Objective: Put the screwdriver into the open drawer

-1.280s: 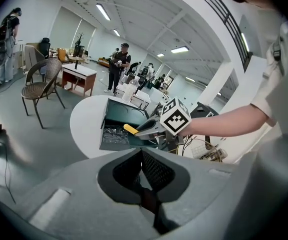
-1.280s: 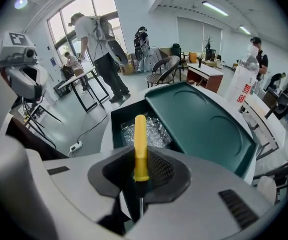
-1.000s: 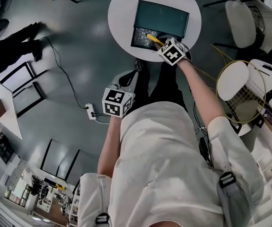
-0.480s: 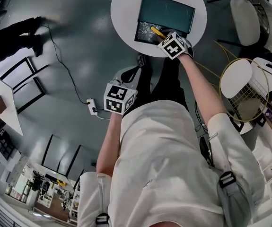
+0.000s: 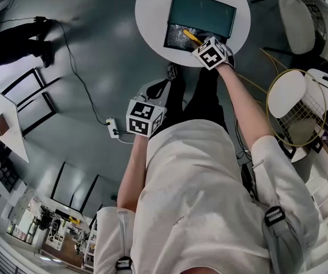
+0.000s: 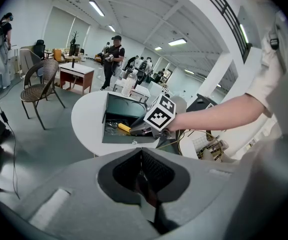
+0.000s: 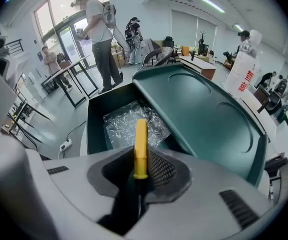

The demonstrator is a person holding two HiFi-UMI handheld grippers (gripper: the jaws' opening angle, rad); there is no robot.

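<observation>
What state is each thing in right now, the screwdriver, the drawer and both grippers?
Screwdriver: clamped in the right gripper's jaws, yellow handle over the drawer.
Drawer: open, crinkled plastic inside.
Right gripper: shut on the screwdriver.
Left gripper: jaws shut, empty.

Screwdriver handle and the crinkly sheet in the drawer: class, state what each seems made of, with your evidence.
Screwdriver handle: probably plastic, smooth yellow with a soft sheen. Crinkly sheet: likely thin clear plastic film, its creases glinting white.

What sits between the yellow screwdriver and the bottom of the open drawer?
Crumpled clear plastic lies in the drawer, under the screwdriver; the right gripper view shows it.
</observation>
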